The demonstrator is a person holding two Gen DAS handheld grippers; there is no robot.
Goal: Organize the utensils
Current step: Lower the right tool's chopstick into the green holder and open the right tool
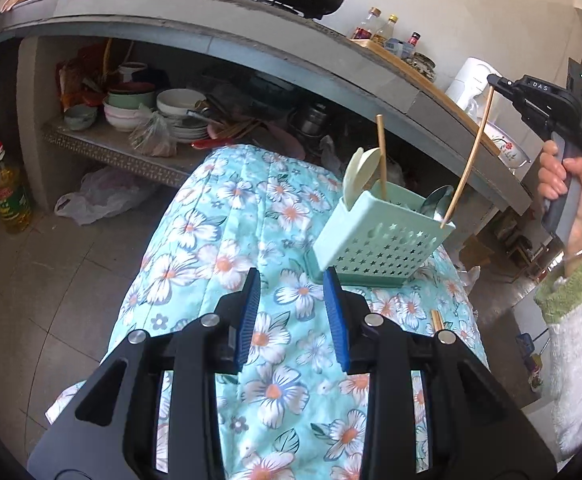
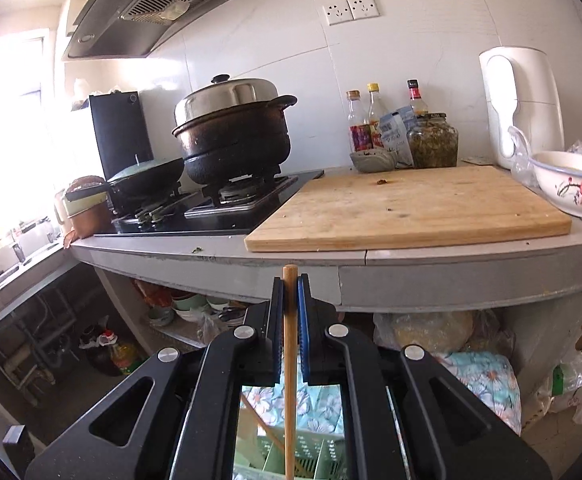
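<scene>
- Left wrist view: left gripper (image 1: 291, 312) spread, empty, just before the green caddy (image 1: 375, 240) on the floral cloth (image 1: 227, 240); a chopstick (image 1: 467, 164) reaches from the caddy's right corner up to the right gripper (image 1: 495, 82).
- Right wrist view: right gripper (image 2: 290, 300) pinches that chopstick (image 2: 289, 360) upright above the caddy (image 2: 311, 456).

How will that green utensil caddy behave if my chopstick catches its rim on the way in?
The utensil caddy looks like thin perforated plastic, so probably light. It stands tall on a soft floral quilt and already appears tilted, so a sideways nudge could tip it. The chopstick clamped in the right gripper looks stiff; the open left gripper could steady the caddy.
</scene>
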